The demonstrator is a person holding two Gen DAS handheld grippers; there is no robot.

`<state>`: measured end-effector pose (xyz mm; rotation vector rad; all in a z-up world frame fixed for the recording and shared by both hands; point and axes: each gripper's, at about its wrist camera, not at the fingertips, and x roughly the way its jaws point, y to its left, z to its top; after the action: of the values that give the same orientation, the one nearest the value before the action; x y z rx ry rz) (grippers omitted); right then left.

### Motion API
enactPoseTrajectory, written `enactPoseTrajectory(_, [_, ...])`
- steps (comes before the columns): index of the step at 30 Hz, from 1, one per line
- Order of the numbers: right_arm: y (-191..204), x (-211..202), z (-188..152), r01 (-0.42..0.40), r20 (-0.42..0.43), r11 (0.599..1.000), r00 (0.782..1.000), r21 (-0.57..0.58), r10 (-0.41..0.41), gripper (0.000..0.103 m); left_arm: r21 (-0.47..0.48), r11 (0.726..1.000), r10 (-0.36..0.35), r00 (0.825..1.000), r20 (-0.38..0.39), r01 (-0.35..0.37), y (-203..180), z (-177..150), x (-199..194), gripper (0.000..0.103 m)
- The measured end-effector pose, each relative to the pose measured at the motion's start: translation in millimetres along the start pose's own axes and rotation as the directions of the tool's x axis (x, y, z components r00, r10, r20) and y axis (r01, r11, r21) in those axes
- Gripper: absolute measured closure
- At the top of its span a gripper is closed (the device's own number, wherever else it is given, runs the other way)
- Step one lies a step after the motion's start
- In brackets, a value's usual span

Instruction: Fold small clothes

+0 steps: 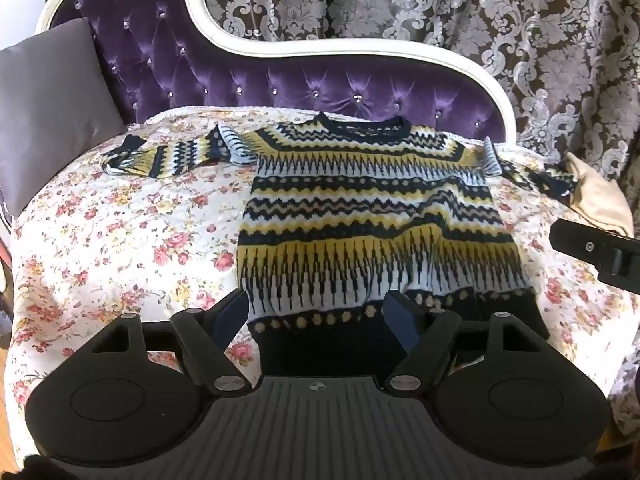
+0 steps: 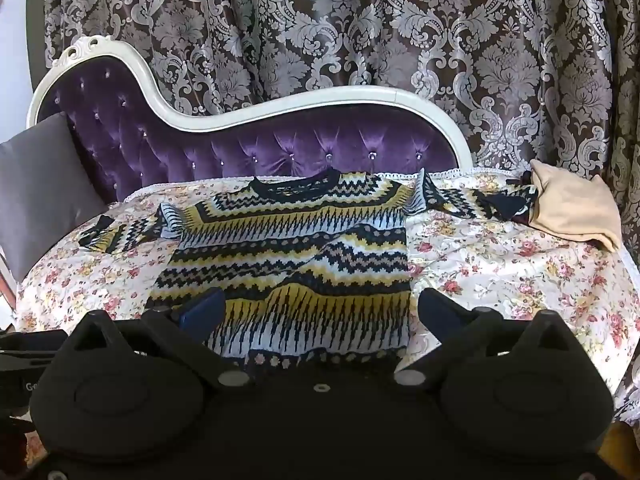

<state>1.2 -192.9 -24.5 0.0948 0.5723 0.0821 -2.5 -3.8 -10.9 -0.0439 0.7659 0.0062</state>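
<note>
We found the sweater (image 1: 376, 216) spread flat, front up, on the floral bedspread (image 1: 120, 240) that covered the seat of the purple tufted sofa (image 1: 280, 84). Its dark collar lay toward the sofa's back and its dark hem toward the cameras. One sleeve (image 1: 160, 156) stretched out from the sweater toward the grey cushion (image 1: 52, 108) at the sofa's raised end. The other sleeve (image 1: 536, 168) ran the opposite way, its cuff touching or just beside a beige cloth (image 1: 600, 196) lying on the bedspread. The body of the sweater showed some ripples across its lower half, but no fold had been made.

We noted the left tool (image 1: 316, 308) with its jaws spread wide, gripping nothing. It sat at the sweater's hem, one finger (image 1: 230, 312) over the bedspread just outside the hem corner and the other finger (image 1: 404, 320) over the hem band; we could not tell whether either finger touched the fabric.

We noted the right tool (image 2: 320, 308) likewise spread wide and holding nothing. In the right wrist view, it stood at the opposite hem corner of the sweater (image 2: 296, 248), with one finger (image 2: 202, 312) over the knit and the other (image 2: 440, 304) over the bedspread just beside the sweater's edge. Contact could not be confirmed here either. Part of the right tool's body showed at the edge of the left wrist view, beside the sweater's lower side.

A patterned curtain (image 2: 360, 28) hung behind the sofa.
</note>
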Motion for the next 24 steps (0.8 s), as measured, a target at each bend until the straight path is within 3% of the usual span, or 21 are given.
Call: enactPoseTrajectory(24, [5.7,4.2,-2.4,-0.001,-0.014,1.0,1.0,0.002,0.001,0.001,0.004,1.0,-0.008,1.0,-0.015,0.008,-3.4,-1.8,0.9,0.029])
